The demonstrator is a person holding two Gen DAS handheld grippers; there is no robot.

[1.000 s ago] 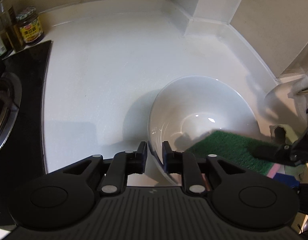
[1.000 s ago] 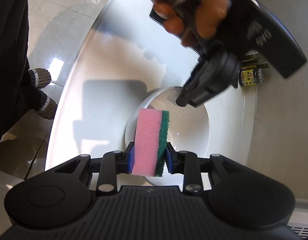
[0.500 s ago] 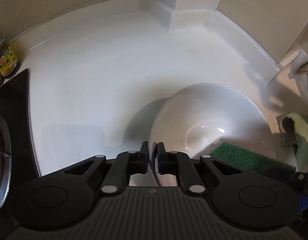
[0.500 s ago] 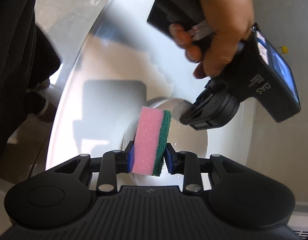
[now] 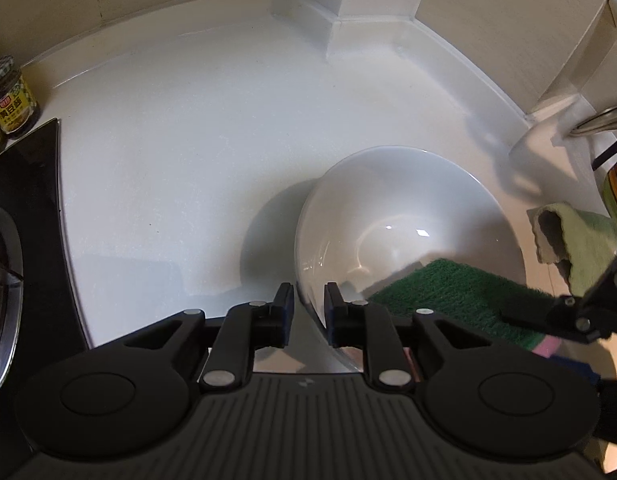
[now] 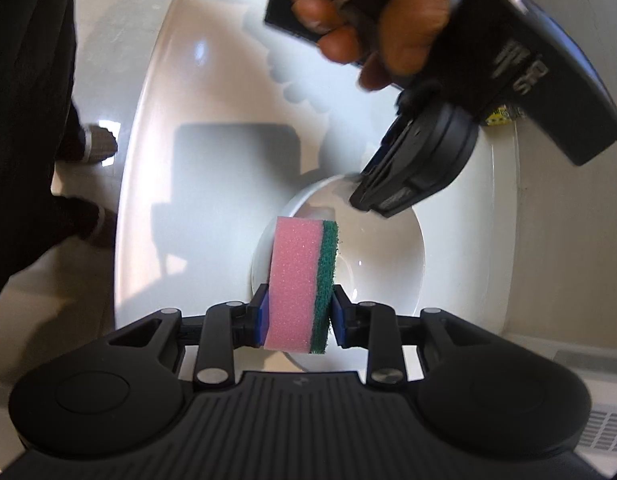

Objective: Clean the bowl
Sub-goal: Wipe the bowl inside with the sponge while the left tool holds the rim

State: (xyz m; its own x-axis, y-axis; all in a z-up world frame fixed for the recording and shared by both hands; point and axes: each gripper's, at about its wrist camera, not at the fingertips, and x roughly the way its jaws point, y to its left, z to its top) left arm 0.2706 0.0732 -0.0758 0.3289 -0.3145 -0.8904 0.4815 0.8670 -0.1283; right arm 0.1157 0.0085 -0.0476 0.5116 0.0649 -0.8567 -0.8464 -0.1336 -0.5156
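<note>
A white bowl (image 5: 408,216) sits on the white counter; it also shows in the right wrist view (image 6: 384,256). My left gripper (image 5: 308,312) straddles the bowl's near rim, one finger inside and one outside, with a small gap to the rim. It also shows in the right wrist view (image 6: 360,196). My right gripper (image 6: 296,312) is shut on a pink and green sponge (image 6: 302,284) and holds it over the bowl. The sponge's green side (image 5: 456,296) reaches into the bowl from the right.
A black stove top (image 5: 24,216) lies at the left with a jar (image 5: 10,98) behind it. A green cloth (image 5: 576,240) and a faucet (image 5: 600,118) are at the right. Walls close the counter's back. The counter's front edge and floor (image 6: 120,12) show in the right wrist view.
My left gripper's fingers have parted a little around the bowl's rim. The sponge has moved further into the bowl. The left wrist view has swung slightly left.
</note>
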